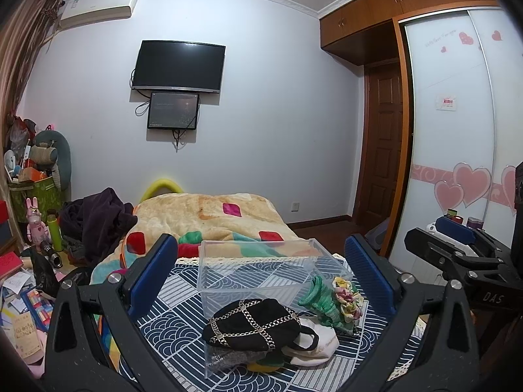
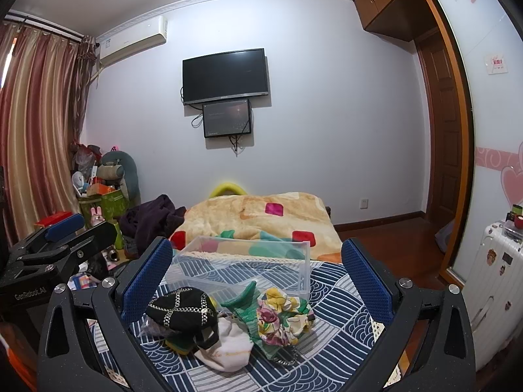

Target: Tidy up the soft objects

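Left gripper (image 1: 261,271): blue-padded fingers spread wide, nothing between them, low in the left wrist frame and framing the pile
Right gripper (image 2: 258,274): fingers also wide apart and empty; its side shows at the right edge of the left wrist frame
Clear plastic bin (image 1: 261,271): centre of frame, upright on the blue wave-patterned cloth (image 1: 170,323), nothing inside that I can make out
Soft pile: heaped at the lower centre of both frames, touching the bin's near side
Black chain-trimmed bag (image 1: 255,325): on top of the pile, left part
White fabric piece (image 2: 228,346): partly under the black bag, lower centre
Green knit item (image 2: 243,303): right of the bag, leaning toward the bin
Floral scrunchie (image 2: 278,318): against the green knit, right side of the pile
Patterned blanket (image 1: 209,215): on the bed behind the bin, mid-frame
Wall television (image 1: 179,65): upper centre
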The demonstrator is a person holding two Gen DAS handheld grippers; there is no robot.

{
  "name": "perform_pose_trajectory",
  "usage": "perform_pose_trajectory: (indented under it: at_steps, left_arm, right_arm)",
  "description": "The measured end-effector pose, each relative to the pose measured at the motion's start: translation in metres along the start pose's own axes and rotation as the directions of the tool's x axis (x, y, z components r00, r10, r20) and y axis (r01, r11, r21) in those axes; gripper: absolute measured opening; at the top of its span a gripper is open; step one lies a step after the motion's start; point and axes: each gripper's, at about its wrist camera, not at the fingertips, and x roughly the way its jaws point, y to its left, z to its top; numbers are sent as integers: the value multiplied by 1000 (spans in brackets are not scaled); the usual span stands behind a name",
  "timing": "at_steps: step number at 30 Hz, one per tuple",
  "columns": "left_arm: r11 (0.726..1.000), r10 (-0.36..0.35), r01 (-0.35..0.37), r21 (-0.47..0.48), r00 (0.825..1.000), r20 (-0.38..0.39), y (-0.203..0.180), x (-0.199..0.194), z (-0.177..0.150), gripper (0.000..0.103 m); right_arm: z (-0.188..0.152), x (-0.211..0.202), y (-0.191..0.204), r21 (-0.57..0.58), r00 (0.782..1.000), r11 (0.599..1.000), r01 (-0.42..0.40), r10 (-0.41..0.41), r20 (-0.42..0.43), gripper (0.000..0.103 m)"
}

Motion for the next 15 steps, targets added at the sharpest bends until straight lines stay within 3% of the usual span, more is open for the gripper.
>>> perform_pose_trajectory:
  at_steps: [15]
  left_arm:
    - [1000, -4, 4, 1, 1000, 1, -5, 0, 0, 103]
  right_arm:
    - [0, -1, 0, -1, 1000, 1000, -2, 2, 3, 103]
